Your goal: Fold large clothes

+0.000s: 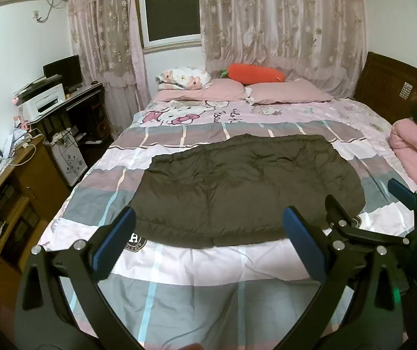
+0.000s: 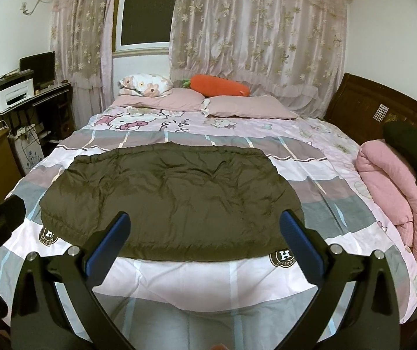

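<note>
A dark olive padded garment [image 1: 246, 186] lies flat in a folded rectangle on the bed's patterned quilt [image 1: 208, 265]; it also shows in the right wrist view [image 2: 173, 198]. My left gripper [image 1: 208, 227] is open and empty, held above the garment's near edge. My right gripper [image 2: 205, 229] is open and empty, also above the near edge. The right gripper also shows at the right of the left wrist view [image 1: 362, 201], open. Part of the left gripper shows at the left edge of the right wrist view [image 2: 1, 218].
Pink pillows [image 1: 287, 93], a floral pillow [image 1: 183, 78] and a carrot plush [image 1: 255, 73] lie at the bed's far side. A folded pink blanket [image 2: 394, 192] sits at the right by the wooden headboard [image 2: 362, 108]. A desk with a printer [image 1: 42, 100] stands left.
</note>
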The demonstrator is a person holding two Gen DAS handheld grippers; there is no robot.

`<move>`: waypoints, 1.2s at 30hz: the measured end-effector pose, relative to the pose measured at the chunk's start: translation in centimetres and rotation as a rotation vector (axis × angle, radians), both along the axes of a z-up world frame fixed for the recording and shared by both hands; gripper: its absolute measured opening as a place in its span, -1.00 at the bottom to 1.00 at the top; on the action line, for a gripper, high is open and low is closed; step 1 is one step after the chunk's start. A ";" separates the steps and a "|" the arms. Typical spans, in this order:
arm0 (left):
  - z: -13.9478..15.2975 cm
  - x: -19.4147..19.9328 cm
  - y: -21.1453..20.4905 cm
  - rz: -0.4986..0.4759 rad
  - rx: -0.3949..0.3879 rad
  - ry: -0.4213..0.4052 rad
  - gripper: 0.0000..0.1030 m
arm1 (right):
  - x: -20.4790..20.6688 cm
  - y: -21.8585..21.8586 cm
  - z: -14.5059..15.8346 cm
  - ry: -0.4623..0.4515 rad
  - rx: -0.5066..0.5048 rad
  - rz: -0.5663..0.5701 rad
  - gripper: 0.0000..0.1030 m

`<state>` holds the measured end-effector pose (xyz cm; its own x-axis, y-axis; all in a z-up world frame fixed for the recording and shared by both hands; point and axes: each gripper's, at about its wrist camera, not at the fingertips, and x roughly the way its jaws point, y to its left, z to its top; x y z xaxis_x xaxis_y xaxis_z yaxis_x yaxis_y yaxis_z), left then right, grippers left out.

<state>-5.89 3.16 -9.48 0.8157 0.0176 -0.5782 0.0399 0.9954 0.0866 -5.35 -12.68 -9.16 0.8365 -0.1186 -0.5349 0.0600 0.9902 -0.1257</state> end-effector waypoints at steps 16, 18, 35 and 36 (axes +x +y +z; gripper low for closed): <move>0.1 -0.1 0.2 -0.001 -0.002 0.002 0.96 | -0.1 0.1 -0.4 0.007 -0.001 0.014 0.97; 0.1 0.0 0.2 0.000 -0.007 0.002 0.96 | -0.1 0.2 -0.4 0.010 0.001 0.013 0.97; -0.2 -0.3 0.3 0.007 0.000 0.006 0.96 | 0.0 -0.3 -0.7 0.023 0.003 0.031 0.97; -0.2 -0.2 0.2 0.004 0.001 0.007 0.96 | 0.0 -0.5 -0.8 0.025 0.002 0.035 0.97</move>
<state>-6.11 3.37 -9.67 0.8117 0.0215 -0.5837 0.0361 0.9956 0.0870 -5.37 -13.17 -9.94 0.8266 -0.0888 -0.5558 0.0227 0.9919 -0.1247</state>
